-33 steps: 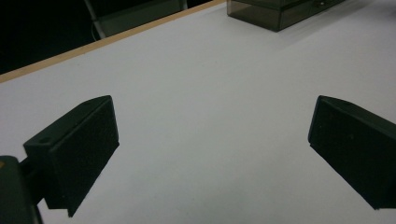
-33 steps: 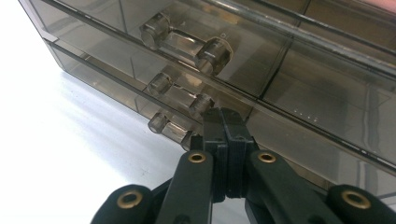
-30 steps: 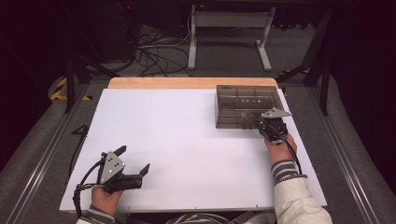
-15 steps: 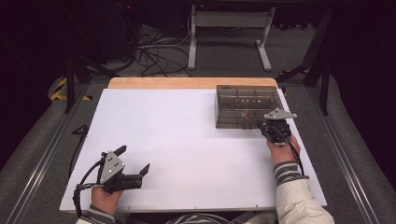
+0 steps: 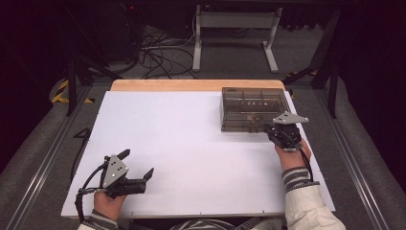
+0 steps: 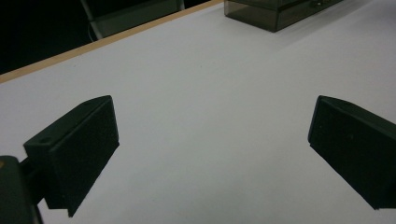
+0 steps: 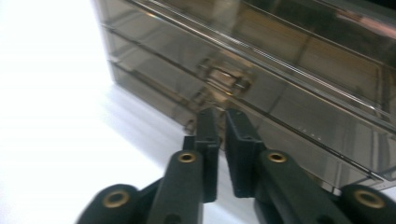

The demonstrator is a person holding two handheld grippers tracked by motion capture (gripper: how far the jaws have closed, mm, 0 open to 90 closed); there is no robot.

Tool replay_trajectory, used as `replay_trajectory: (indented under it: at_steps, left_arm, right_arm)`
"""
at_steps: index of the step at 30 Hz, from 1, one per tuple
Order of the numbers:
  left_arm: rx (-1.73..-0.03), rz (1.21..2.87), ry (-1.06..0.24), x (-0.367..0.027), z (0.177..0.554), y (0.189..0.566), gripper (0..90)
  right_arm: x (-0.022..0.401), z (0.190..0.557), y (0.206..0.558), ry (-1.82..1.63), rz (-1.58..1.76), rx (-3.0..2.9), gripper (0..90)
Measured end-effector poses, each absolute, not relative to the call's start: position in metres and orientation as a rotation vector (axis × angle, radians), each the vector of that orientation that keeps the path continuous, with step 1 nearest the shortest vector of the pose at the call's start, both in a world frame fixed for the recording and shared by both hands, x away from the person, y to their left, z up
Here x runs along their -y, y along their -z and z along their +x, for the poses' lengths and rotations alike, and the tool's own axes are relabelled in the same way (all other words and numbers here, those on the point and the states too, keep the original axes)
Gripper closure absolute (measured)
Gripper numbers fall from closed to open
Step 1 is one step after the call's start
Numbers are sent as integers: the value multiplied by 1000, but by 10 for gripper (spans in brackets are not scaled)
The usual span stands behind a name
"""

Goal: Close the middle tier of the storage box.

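A smoky see-through plastic box [image 5: 251, 108] with a lid stands at the back right of the white table [image 5: 191, 129]. My right gripper [image 5: 269, 128] sits at the box's near right corner, shut with nothing between its jaws. In the right gripper view its tips [image 7: 222, 114] rest just below the box's front wall [image 7: 289, 79], close to a small latch [image 7: 227, 78]. My left gripper [image 5: 137, 163] is held at the near left of the table, open and empty. The left gripper view has its wide-apart jaws [image 6: 215, 135] over bare tabletop, with the box [image 6: 275, 11] far off.
A wooden strip [image 5: 191, 85] runs along the table's far edge. Beyond it on the dark floor lie tangled cables [image 5: 158, 52] and a grey metal stand [image 5: 234, 24]. Metal rails [image 5: 43, 158] flank the table on both sides.
My right gripper has drifted slightly right and toward the person along the box's front. The left gripper has stayed put.
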State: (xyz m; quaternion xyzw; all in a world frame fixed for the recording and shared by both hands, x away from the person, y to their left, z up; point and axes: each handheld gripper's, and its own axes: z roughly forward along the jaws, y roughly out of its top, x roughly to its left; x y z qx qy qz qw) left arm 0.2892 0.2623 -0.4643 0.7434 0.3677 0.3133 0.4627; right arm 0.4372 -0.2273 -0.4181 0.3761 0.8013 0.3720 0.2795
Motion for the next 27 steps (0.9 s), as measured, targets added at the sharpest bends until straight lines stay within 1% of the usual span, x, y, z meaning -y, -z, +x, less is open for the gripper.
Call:
replay_trajectory:
  at_steps: [5, 10, 17, 27]
  left_arm:
    - [-903, 1828, -770, -262, 289, 464, 26]
    - [-903, 1836, -768, -262, 289, 464, 26]
    - [-909, 1832, -762, -261, 289, 465, 26]
    - [-907, 1833, -761, -261, 289, 465, 27]
  right_arm:
    - [227, 425, 410, -1019, 973, -2196, 665]
    - [228, 414, 405, -1030, 949, -2237, 576]
    - [228, 403, 401, -1092, 897, -2278, 487]
    - [223, 389, 399, -1260, 785, -2330, 282]
